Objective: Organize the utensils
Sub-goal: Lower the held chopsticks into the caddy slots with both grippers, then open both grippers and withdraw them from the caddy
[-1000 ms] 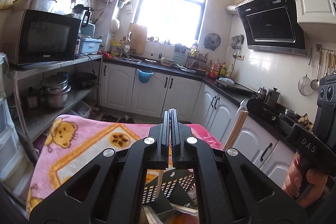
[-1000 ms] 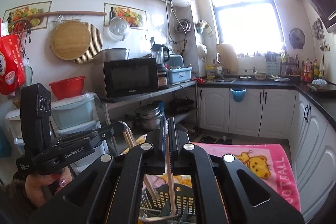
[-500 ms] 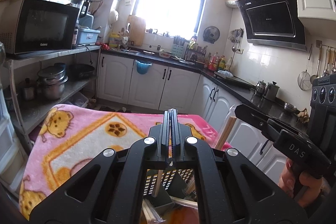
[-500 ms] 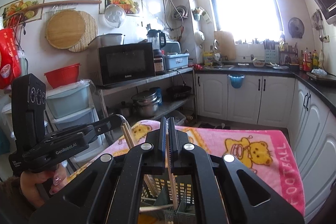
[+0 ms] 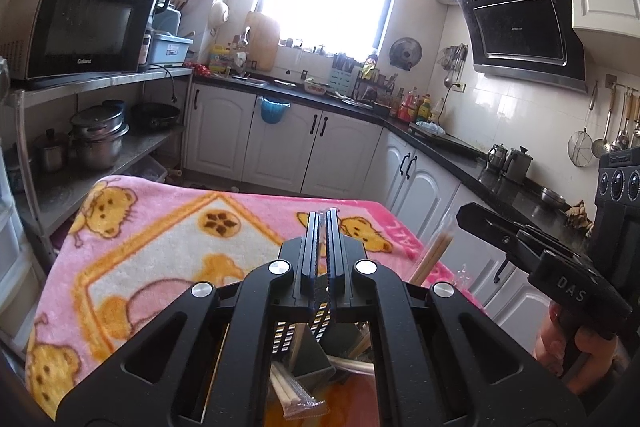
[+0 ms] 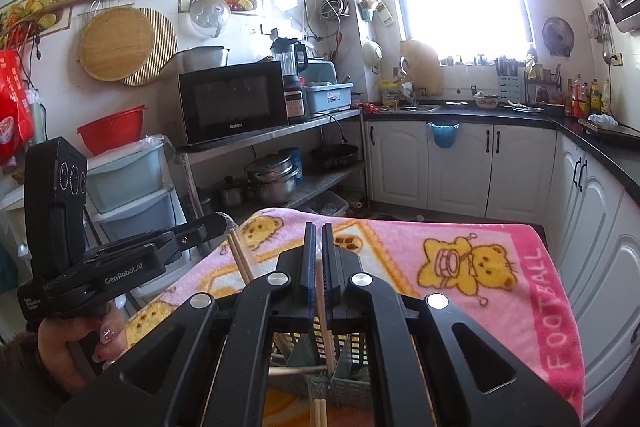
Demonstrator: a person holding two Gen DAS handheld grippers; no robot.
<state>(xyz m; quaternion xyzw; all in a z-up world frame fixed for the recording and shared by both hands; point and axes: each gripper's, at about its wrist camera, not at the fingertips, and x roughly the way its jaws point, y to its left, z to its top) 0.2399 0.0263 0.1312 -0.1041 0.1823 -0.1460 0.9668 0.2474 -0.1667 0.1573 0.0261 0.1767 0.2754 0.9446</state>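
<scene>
Both tools over the utensil basket on the pink blanket. My right gripper is clenched on a chopstick pair; my left gripper clamps wrapped chopsticks. Some chopsticks already in the basket; these two sets still to be slotted.
</scene>
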